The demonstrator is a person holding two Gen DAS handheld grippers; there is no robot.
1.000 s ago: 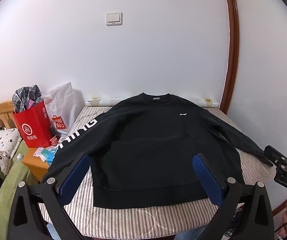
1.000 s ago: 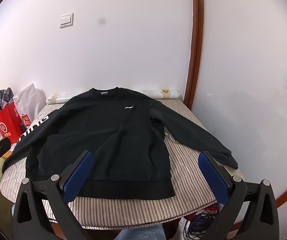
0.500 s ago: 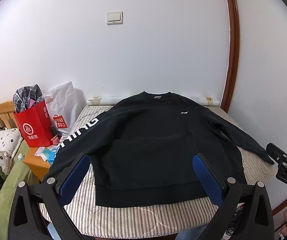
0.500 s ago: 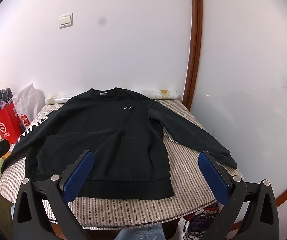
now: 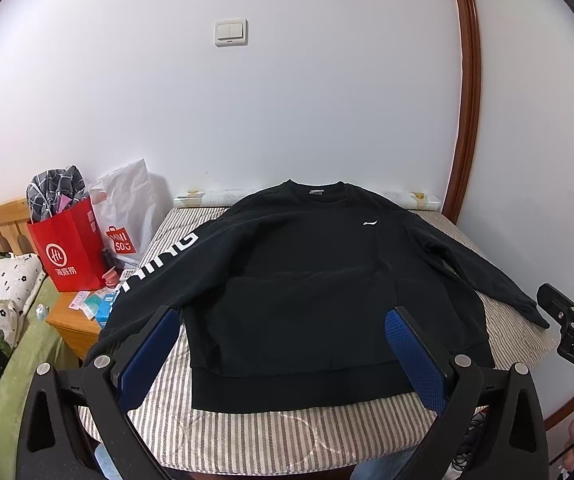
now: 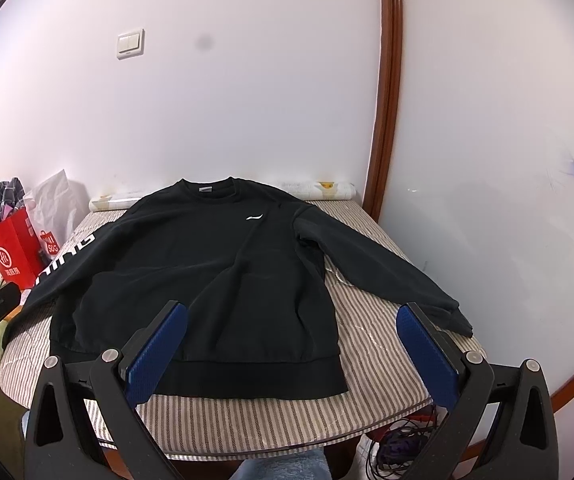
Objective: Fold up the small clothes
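Nearest the lens, low in the left wrist view, the left gripper [image 5: 279, 354] hangs with its blue-padded jaws spread wide and nothing between them. Same story low in the right wrist view: the right gripper [image 6: 291, 346] gapes wide and empty, poised above the near edge of the striped grey-and-white mattress pad [image 6: 271, 416].

Just beyond the pads lies the job itself, the black long-sleeved sweatshirt [image 6: 191, 280], spread flat and face up across the middle of the frame, hem band towards the cameras, collar towards the far wall. Neither gripper touches it. By the look of it, no fold has been made: the body is fully open and both sleeves are splayed outward. One sleeve with white lettering [image 5: 159, 260] runs down to the left of the frame and droops over the pad's edge; the plain sleeve [image 6: 387, 268] angles to the right, its cuff near the corner. So the laying-out seems done and all the folding is left, sleeves first, most likely. The cloth looks thick and soft, with shallow ripples across the belly and a small white logo [image 6: 255, 216] on the chest.

Further back on the left stand a red paper shopping bag [image 5: 73, 248] and a white plastic bag [image 5: 129, 204]. On the far white wall, a cream light switch [image 5: 231, 32].
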